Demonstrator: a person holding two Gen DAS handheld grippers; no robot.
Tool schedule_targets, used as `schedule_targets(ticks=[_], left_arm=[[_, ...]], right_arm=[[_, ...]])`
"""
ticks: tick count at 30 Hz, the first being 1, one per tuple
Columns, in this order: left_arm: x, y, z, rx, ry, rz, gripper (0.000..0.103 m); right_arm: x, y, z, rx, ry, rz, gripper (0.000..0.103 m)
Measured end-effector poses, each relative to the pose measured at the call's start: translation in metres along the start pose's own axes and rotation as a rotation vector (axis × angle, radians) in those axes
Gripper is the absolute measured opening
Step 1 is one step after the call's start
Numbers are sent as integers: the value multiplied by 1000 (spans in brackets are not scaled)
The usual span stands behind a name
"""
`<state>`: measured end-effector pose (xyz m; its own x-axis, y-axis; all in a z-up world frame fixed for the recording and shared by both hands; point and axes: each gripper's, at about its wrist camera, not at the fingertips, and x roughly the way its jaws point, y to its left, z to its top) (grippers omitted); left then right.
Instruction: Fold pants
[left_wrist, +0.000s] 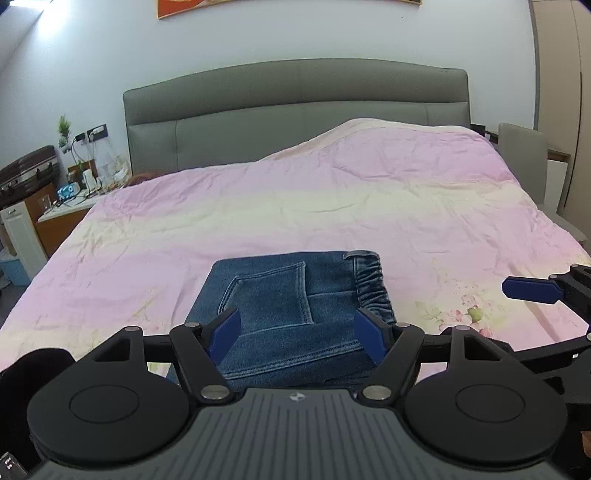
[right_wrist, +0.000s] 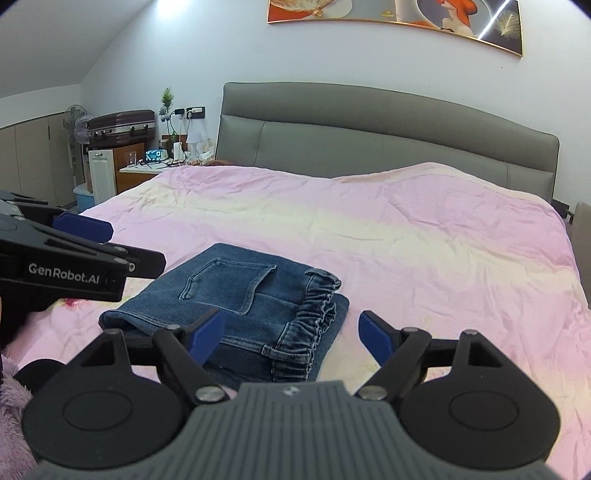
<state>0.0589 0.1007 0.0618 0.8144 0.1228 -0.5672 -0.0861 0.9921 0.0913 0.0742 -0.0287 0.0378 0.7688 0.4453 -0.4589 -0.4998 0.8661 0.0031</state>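
Observation:
Blue denim pants (left_wrist: 295, 310) lie folded into a compact rectangle on the pink bedspread (left_wrist: 295, 206), back pocket up and elastic waistband to the right. My left gripper (left_wrist: 297, 334) hovers above their near edge, open, nothing between its blue pads. In the right wrist view the same folded pants (right_wrist: 236, 295) sit left of centre, and my right gripper (right_wrist: 291, 338) stands open over their waistband corner, holding nothing. The left gripper (right_wrist: 83, 225) shows at the left edge there. One blue finger of the right gripper (left_wrist: 532, 290) shows at the right edge of the left wrist view.
A grey padded headboard (left_wrist: 295, 110) backs the bed. A lump under the cover (left_wrist: 388, 147) rises at the far right. A cluttered nightstand (right_wrist: 147, 166), a suitcase (right_wrist: 122, 127) and a fan (right_wrist: 75, 122) stand left of the bed. A fluffy purple sleeve (right_wrist: 11, 398) shows bottom left.

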Motion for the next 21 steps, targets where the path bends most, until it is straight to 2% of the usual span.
schedule_targets(ticks=[7,10,14,21], left_arm=[[17,5,-12,-44,75,13,83],[22,6,-16,-56,101,19,83],[23,9,-19,-86,114,4,83],[20,6,-18,-74,116,6,83]], right_arm=[[22,2,-12,8,72,4,77],[26,1,-11,15,79,6,84],[25,0,-10,13,75,6,84],[21,-4,-8,23,66,8,84]])
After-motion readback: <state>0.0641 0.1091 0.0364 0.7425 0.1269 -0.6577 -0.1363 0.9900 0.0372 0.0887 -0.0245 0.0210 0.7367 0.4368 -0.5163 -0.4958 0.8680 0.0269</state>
